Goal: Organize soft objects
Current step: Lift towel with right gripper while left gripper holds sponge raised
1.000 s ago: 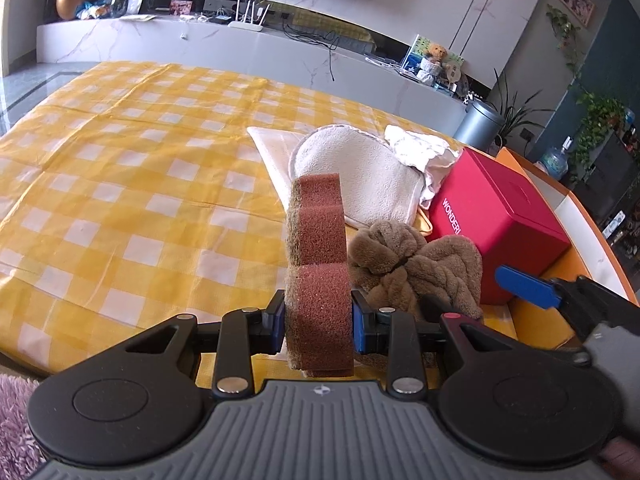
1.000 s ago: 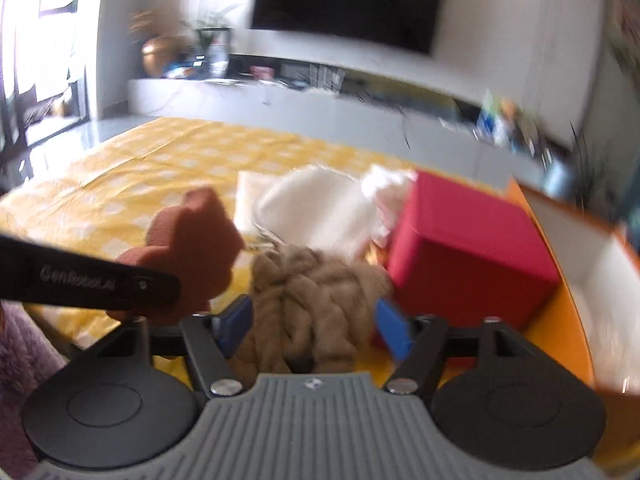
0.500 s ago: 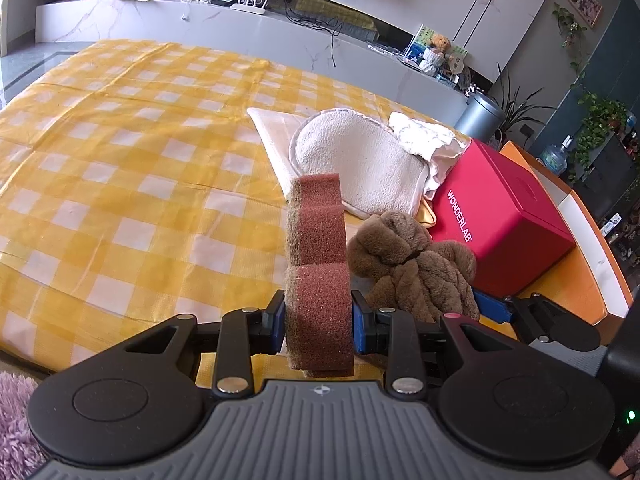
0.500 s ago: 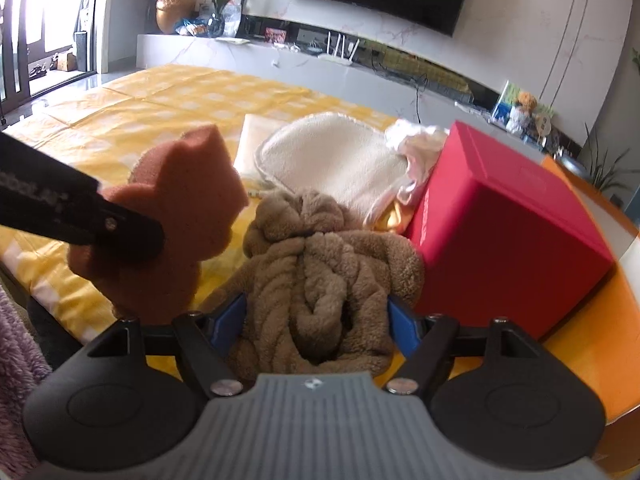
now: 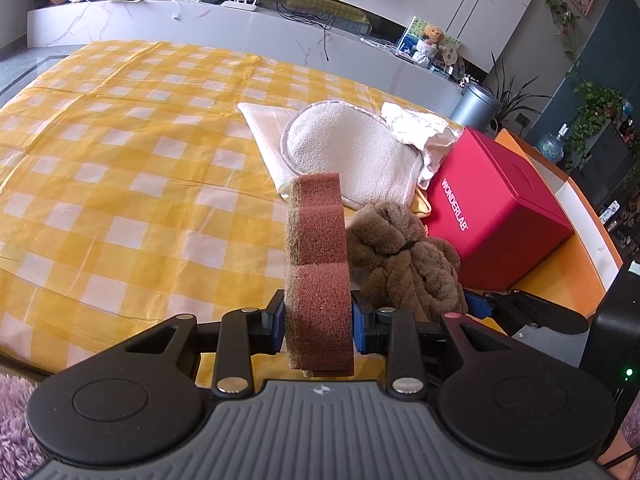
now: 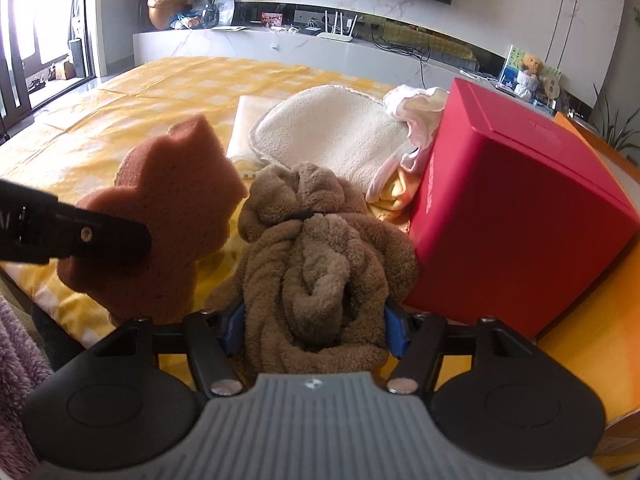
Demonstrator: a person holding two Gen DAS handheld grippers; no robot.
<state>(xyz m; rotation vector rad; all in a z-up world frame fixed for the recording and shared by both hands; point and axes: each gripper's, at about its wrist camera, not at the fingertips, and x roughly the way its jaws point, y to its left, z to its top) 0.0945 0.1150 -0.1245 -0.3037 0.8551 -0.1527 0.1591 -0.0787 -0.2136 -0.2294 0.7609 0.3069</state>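
A brown, animal-shaped sponge (image 5: pixel 318 240) stands upright above the yellow checked cloth, with my left gripper (image 5: pixel 319 320) shut on its lower part. In the right wrist view the sponge (image 6: pixel 176 208) shows flat-on at the left, with a black finger (image 6: pixel 80 236) of the left gripper across it. Just right of the sponge lies a brown fluffy bundle (image 5: pixel 404 256) tied with a dark band. My right gripper (image 6: pixel 314 330) straddles the bundle (image 6: pixel 316 264). Its jaws are closing and the blue pads touch both sides of the bundle.
A red box (image 6: pixel 512 208) marked WONDERLAB stands right of the bundle on an orange surface (image 5: pixel 568 280). Behind it lie a cream terry mitt (image 5: pixel 352 152), a flat cream cloth beneath it, and a crumpled white cloth (image 5: pixel 416 124). The yellow checked tablecloth (image 5: pixel 120 180) stretches left.
My right gripper has come down and forward over the brown bundle, and its jaws have narrowed onto it. The left gripper and the sponge have stayed put.
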